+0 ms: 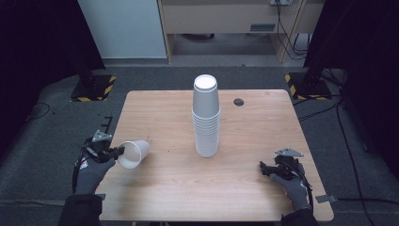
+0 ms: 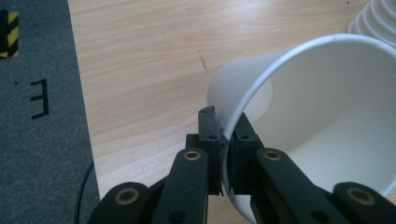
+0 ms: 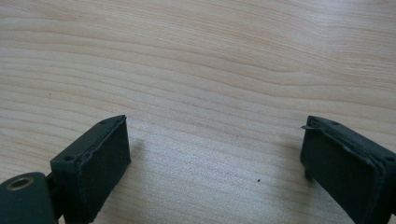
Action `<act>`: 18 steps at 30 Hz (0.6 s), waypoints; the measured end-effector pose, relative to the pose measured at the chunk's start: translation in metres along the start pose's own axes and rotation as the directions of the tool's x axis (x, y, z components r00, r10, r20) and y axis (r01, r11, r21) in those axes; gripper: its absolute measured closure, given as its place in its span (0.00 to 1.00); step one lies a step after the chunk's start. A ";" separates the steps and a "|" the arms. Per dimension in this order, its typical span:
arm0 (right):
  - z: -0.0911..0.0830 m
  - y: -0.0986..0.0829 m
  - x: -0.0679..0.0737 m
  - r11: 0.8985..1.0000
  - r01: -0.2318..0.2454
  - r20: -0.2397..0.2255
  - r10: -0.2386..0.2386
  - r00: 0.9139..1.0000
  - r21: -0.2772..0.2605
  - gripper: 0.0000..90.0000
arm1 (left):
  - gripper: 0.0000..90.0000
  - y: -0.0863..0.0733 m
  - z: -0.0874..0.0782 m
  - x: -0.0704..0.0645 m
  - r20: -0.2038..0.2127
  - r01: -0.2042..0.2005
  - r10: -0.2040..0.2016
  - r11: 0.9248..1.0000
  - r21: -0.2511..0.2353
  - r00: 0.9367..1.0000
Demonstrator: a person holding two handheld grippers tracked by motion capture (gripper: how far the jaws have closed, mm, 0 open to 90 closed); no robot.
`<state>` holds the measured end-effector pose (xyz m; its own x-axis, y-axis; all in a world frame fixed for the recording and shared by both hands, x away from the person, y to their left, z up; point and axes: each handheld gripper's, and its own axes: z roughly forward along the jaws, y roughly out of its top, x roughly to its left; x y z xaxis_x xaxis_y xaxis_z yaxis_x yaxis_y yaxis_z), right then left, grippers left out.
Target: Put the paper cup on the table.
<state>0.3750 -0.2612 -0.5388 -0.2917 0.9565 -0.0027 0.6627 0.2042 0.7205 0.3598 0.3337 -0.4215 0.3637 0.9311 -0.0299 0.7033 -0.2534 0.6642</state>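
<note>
High view: cup (image 1: 134, 153) in left gripper (image 1: 117, 151).

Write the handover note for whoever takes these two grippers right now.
Left gripper: shut on the rim of a single white paper cup, held tipped on its side at the left edge of the light wooden table.
Right gripper: open, holding nothing, low over the table's front right.
Tall stack of white paper cups: upside down at the table's centre.
Done: one cup is apart from the stack and gripped.
Left: probably placing that cup; whether it goes onto the stack or elsewhere cannot be told.
</note>
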 end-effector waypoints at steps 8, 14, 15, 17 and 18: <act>0.000 0.000 0.000 1.000 0.000 0.000 0.000 1.000 0.000 0.09 | 0.95 0.012 0.000 -0.001 0.006 -0.009 0.009 0.997 0.079 1.000; 0.000 0.000 0.000 1.000 0.000 0.000 0.000 1.000 0.001 0.09 | 0.96 0.020 0.003 -0.002 -0.001 -0.009 0.009 0.987 0.162 1.000; 0.000 0.000 0.000 1.000 -0.001 0.000 0.001 1.000 0.000 0.09 | 0.96 0.021 0.004 -0.002 0.001 -0.008 0.008 0.985 0.172 1.000; 0.000 0.000 0.000 1.000 -0.002 0.000 0.002 1.000 0.001 0.09 | 0.95 0.023 0.006 -0.003 0.000 -0.010 0.011 0.983 0.185 1.000; 0.000 0.000 0.000 1.000 -0.002 0.000 0.002 1.000 0.001 0.09 | 0.95 0.024 0.006 -0.003 -0.004 -0.014 0.015 0.981 0.195 1.000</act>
<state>0.3750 -0.2611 -0.5388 -0.2902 0.9570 -0.0010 0.6641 0.2022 0.7198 0.3794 0.3233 -0.4097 0.3718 0.9282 -0.0169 0.8037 -0.3127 0.5063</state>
